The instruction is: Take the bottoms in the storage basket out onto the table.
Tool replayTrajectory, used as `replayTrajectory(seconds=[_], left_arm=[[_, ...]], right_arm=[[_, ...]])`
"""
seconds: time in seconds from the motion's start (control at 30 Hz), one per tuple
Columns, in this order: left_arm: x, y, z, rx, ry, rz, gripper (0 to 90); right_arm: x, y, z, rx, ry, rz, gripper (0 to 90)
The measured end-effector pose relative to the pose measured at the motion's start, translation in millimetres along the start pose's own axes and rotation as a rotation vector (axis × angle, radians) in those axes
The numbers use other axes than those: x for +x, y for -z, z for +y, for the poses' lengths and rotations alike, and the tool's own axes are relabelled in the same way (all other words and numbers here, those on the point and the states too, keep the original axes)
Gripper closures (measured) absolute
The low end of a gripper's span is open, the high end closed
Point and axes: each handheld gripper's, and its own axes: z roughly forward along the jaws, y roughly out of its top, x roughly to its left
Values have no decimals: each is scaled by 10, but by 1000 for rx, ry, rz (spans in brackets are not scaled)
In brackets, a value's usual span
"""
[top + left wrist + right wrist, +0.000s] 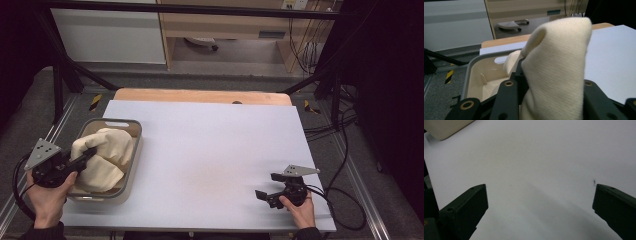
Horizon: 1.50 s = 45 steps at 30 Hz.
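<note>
Cream knit cloth (102, 155): soft, ribbed, bunched, lying in the grey bin (131, 165) at the counter's (210, 150) left edge, long axis running near-to-far. Left hand-held gripper (89, 153) is clenching a raised fold. Right hand-held gripper (263, 192), released, is resting by the near right corner; open counter lying between.

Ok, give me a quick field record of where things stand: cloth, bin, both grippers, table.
cloth: cream fabric, bunched, partly in the bin, one fold pulled up
bin: grey tub at the table's left edge, upright
left gripper: shut on the cloth, over the bin
right gripper: jaws wide apart, nothing between them, low at the table's near right
table: pale sheet over a wooden top
</note>
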Motion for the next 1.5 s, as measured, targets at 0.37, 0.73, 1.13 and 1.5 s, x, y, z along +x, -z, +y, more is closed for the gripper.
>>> replayTrajectory(seconds=[0.37, 0.73, 1.13, 1.5], left_arm=[[6, 54, 66, -55, 9, 11, 662], [35, 99, 127, -105, 28, 17, 663], [41, 139, 192, -142, 34, 18, 664], [46, 152, 238, -165, 41, 15, 665]], right_arm=[[0, 0, 0, 0, 0, 0, 5], [0, 0, 0, 1, 0, 0, 5], [-2, 2, 0, 1, 2, 0, 5], [-1, 1, 1, 2, 0, 0, 5]])
